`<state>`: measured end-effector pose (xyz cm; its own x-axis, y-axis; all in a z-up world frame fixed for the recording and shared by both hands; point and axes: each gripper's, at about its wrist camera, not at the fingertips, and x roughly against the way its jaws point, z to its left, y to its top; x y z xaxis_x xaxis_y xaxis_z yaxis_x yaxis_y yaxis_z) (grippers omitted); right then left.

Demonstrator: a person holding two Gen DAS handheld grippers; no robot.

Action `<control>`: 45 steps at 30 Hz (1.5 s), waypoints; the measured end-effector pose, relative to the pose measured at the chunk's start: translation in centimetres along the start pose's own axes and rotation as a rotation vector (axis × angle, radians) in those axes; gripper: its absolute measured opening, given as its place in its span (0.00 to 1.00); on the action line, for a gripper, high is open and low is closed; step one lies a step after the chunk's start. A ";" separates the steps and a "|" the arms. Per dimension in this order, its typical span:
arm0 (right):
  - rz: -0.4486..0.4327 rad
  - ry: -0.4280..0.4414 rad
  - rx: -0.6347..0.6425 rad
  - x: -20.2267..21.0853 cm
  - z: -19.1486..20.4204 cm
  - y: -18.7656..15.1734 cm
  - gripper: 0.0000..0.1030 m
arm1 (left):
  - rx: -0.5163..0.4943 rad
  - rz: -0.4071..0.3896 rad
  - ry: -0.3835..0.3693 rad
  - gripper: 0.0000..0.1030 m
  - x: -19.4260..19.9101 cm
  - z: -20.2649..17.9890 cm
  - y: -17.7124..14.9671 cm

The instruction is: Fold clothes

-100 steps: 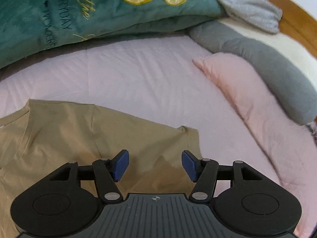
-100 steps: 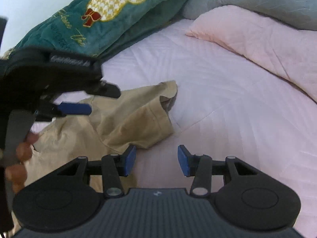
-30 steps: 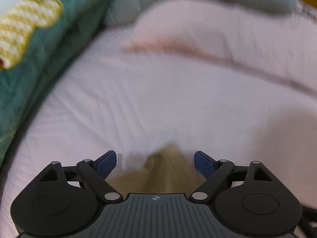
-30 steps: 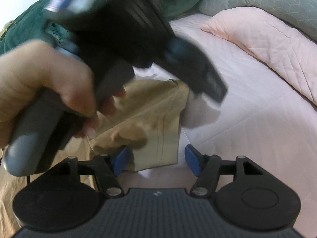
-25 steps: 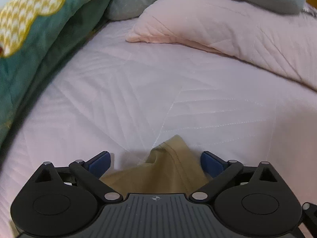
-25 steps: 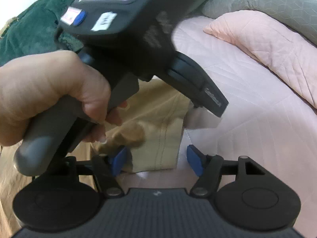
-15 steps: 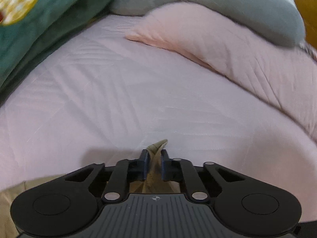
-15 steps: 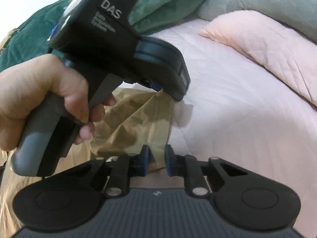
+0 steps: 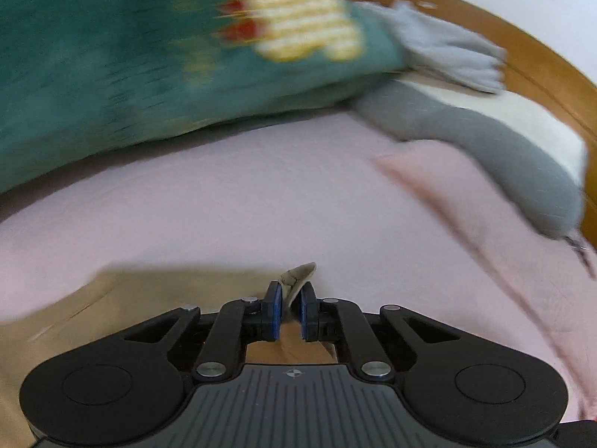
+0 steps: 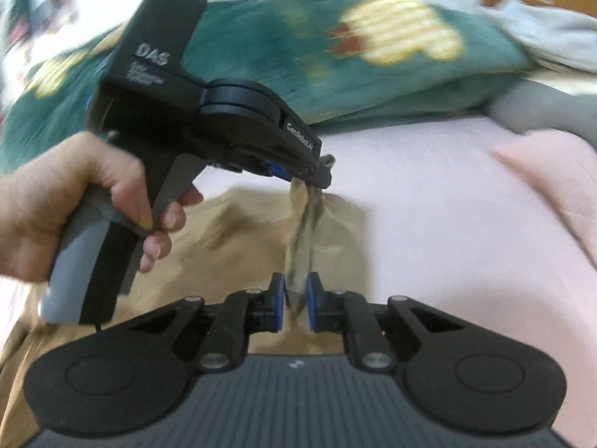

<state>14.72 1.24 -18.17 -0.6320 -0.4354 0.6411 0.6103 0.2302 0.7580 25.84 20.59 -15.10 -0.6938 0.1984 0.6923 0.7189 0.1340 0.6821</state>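
Left gripper [image 9: 288,311]: jaws opening slightly, yet the blue pads still pinched a tan fold, whose tip stuck out just past them.
Right gripper [image 10: 295,300]: clenched on a bunched, twisted strip of the same cloth.
Tan shirt [image 10: 238,239]: lay mostly on the pink bedspread [image 9: 231,194], with one edge lifted clear and stretched between the two grippers.
Left hand [image 10: 71,205]: wrapped around the grey handle of its tool, seen from the right wrist camera.
Green blanket [image 9: 112,59]: heaped along the far side of the bed, yellow and red emblem blurred.
Grey pillow [image 9: 496,149]: beyond a pink pillow [image 9: 466,201], both well apart from the shirt.
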 end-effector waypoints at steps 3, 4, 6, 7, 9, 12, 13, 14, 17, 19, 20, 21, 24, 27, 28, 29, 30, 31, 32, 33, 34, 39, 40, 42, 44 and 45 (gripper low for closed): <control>0.097 0.061 0.083 -1.0 3.5 -0.9 0.14 | 0.091 0.120 0.124 0.14 0.8 4.6 -3.0; 0.114 0.077 0.089 -0.8 4.1 -1.2 0.15 | 0.130 0.118 0.154 0.13 1.6 5.7 -3.7; 0.140 0.106 0.098 -0.1 5.2 -1.6 0.18 | 0.198 0.049 0.177 0.14 3.5 6.7 -4.1; 0.118 0.109 0.080 0.8 5.0 -1.4 0.25 | 0.217 0.015 0.170 0.14 4.2 6.8 -3.9; 0.067 0.085 0.044 2.3 4.0 -1.0 0.40 | 0.228 -0.038 0.121 0.18 5.0 6.1 -3.1; 0.006 -0.014 -0.004 2.7 1.7 0.1 0.52 | 0.174 -0.035 0.000 0.35 4.2 3.3 -1.8; 0.016 -0.039 -0.019 2.3 1.2 0.3 0.52 | 0.137 -0.022 -0.042 0.38 3.5 2.1 -1.5; 0.058 -0.035 -0.029 1.2 0.8 0.2 0.52 | 0.094 -0.004 -0.075 0.42 2.6 0.8 -1.3; 0.185 -0.021 -0.059 -2.0 -0.1 -0.2 0.51 | -0.047 0.144 -0.016 0.46 -2.0 -1.5 -2.0; 0.272 0.007 -0.083 -2.7 -0.3 -1.1 0.51 | -0.107 0.215 0.073 0.47 -4.1 -2.0 -2.9; 0.280 0.020 -0.089 -1.8 -0.1 -1.1 0.51 | -0.105 0.215 0.090 0.47 -3.9 -2.3 -2.6; 0.292 0.046 -0.122 -0.7 -0.2 -1.4 0.51 | -0.080 0.238 0.103 0.47 -3.7 -2.6 -2.3; 0.292 0.094 -0.230 4.3 -0.2 -3.1 0.51 | -0.011 0.218 0.060 0.47 -0.4 -3.3 -2.3; 0.296 0.077 -0.275 9.8 -0.1 -5.4 0.52 | -0.005 0.221 0.028 0.50 3.8 -4.5 -3.9; 0.320 0.057 -0.282 11.4 -0.2 -6.4 0.52 | -0.009 0.233 0.029 0.51 5.3 -5.0 -4.9; 0.358 0.039 -0.284 12.8 -0.1 -7.3 0.52 | -0.006 0.243 0.031 0.53 6.8 -5.3 -6.0; 0.397 0.019 -0.286 14.0 -0.1 -8.1 0.52 | 0.008 0.257 0.031 0.55 8.3 -5.7 -7.3; 0.424 0.004 -0.286 15.3 -0.2 -9.1 0.52 | 0.025 0.279 0.034 0.55 9.4 -6.1 -8.5; 0.451 -0.010 -0.287 16.5 -0.4 -10.0 0.52 | 0.044 0.305 0.046 0.55 9.9 -6.4 -9.5; 0.471 -0.020 -0.287 17.5 -0.5 -10.9 0.52 | 0.067 0.331 0.062 0.56 10.3 -6.7 -10.4; 0.479 -0.040 -0.283 18.5 -0.7 -11.6 0.52 | 0.087 0.355 0.072 0.56 10.7 -7.1 -11.3; 0.407 -0.179 -0.247 22.6 -1.4 -14.0 0.52 | 0.150 0.348 0.083 0.56 11.3 -9.6 -13.8; 0.381 -0.207 -0.246 23.1 -1.6 -14.4 0.52 | 0.160 0.336 0.085 0.57 11.0 -10.1 -13.8; 0.356 -0.230 -0.313 22.7 -2.5 -15.1 0.53 | 0.177 0.322 0.093 0.58 10.3 -10.8 -13.7; 0.337 -0.251 -0.384 22.2 -3.4 -15.9 0.53 | 0.182 0.319 0.103 0.59 8.9 -11.8 -13.3; 0.337 -0.270 -0.416 22.2 -3.9 -16.5 0.53 | 0.186 0.333 0.100 0.59 8.1 -12.3 -13.0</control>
<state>-7.55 -15.59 -16.86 -0.4371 -0.1484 0.8871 0.8994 -0.0667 0.4320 10.33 8.51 -15.50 -0.4156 0.1663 0.8942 0.8943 0.2539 0.3684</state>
